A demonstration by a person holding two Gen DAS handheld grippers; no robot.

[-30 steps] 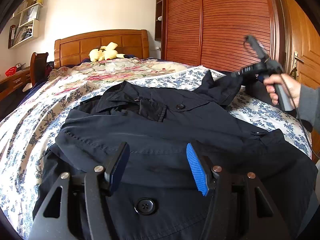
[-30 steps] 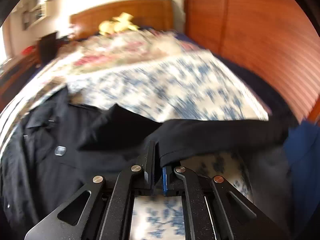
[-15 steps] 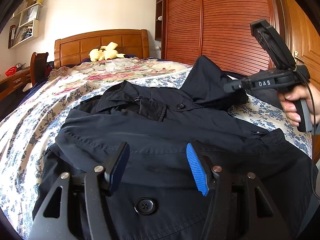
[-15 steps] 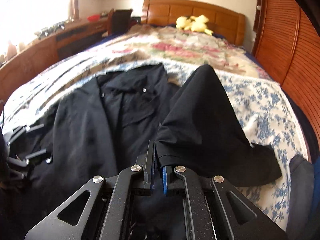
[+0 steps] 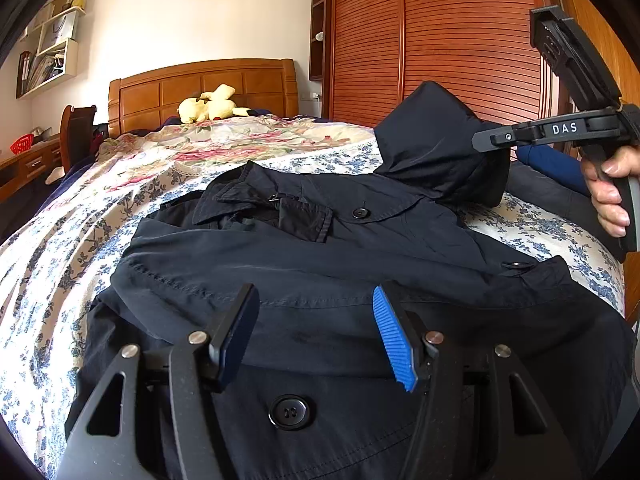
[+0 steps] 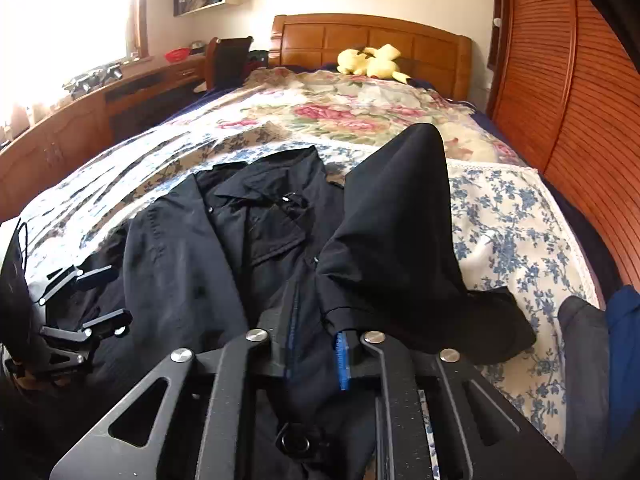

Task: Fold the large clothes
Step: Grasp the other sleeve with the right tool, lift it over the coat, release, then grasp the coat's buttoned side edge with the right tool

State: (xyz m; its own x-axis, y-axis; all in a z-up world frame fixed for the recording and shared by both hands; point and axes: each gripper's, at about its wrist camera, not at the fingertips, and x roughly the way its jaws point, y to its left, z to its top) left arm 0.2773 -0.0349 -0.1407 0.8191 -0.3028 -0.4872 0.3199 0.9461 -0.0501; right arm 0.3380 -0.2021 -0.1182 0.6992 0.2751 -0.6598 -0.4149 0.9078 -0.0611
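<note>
A dark navy coat (image 5: 320, 272) lies front up on the bed, collar toward the headboard. My left gripper (image 5: 316, 332) is open and empty, low over the coat's lower front near a black button (image 5: 289, 412). My right gripper (image 6: 314, 346) has its jaws parted; the cuff of the right sleeve (image 6: 396, 248) rests against the blue pad (image 6: 341, 360). The sleeve is raised and arches over the coat's chest. In the left wrist view the right gripper (image 5: 490, 142) is at the sleeve (image 5: 436, 148). The left gripper also shows in the right wrist view (image 6: 92, 300).
The bed has a blue-flowered sheet (image 5: 52, 264) and a rose quilt (image 6: 352, 108). A yellow plush toy (image 5: 210, 108) lies by the wooden headboard (image 5: 200, 88). A wooden slatted wardrobe (image 5: 440, 36) stands on the right. A desk and chair (image 6: 228, 60) are on the left.
The right gripper carried the sleeve up and left over the coat's chest, then its jaws opened a little. The left gripper stayed still and open.
</note>
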